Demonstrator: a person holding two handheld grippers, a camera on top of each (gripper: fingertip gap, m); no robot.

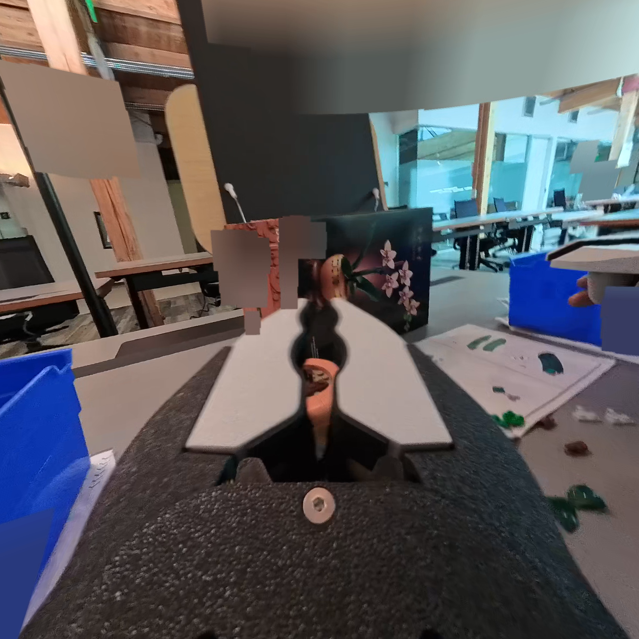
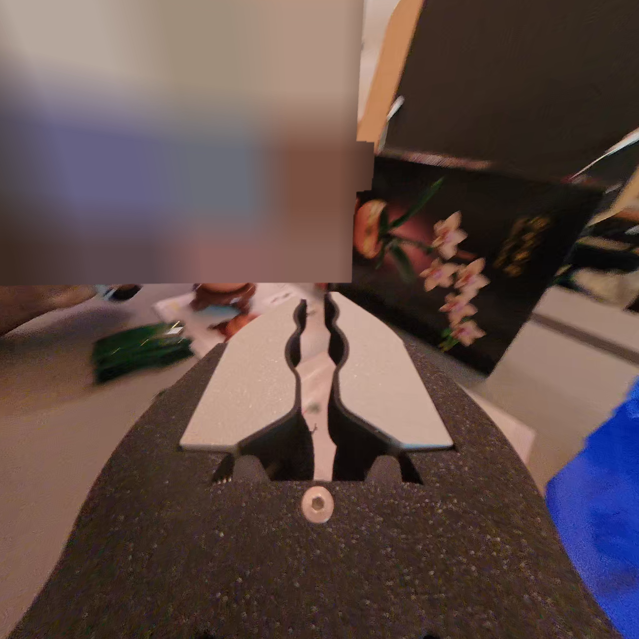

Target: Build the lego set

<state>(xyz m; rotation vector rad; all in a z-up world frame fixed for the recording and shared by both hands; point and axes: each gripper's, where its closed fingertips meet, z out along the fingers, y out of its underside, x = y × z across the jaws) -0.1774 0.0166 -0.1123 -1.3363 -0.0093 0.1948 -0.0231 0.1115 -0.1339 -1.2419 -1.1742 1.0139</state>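
Observation:
My left gripper [image 1: 320, 306] is shut on a salmon-orange lego pot piece [image 1: 320, 390], which sits deep between the white fingers, above the table. Brown bits show inside the piece. My right gripper [image 2: 314, 306] is empty, its fingers only narrowly apart, over the white instruction booklet [image 2: 313, 387]. It also shows at the far right of the left wrist view [image 1: 594, 262], held by a hand. Loose dark green pieces [image 1: 581, 505] and small brown pieces [image 1: 575, 447] lie on the table to the right. A blurred green heap [image 2: 138, 349] lies left of the right gripper.
The set's dark box with pink orchids [image 1: 383, 273] stands upright behind; it also shows in the right wrist view [image 2: 466, 269]. The open booklet [image 1: 511, 373] lies right of centre. Blue bins stand at left [image 1: 34, 432] and right [image 1: 546, 297]; one is near the right gripper [image 2: 605, 518].

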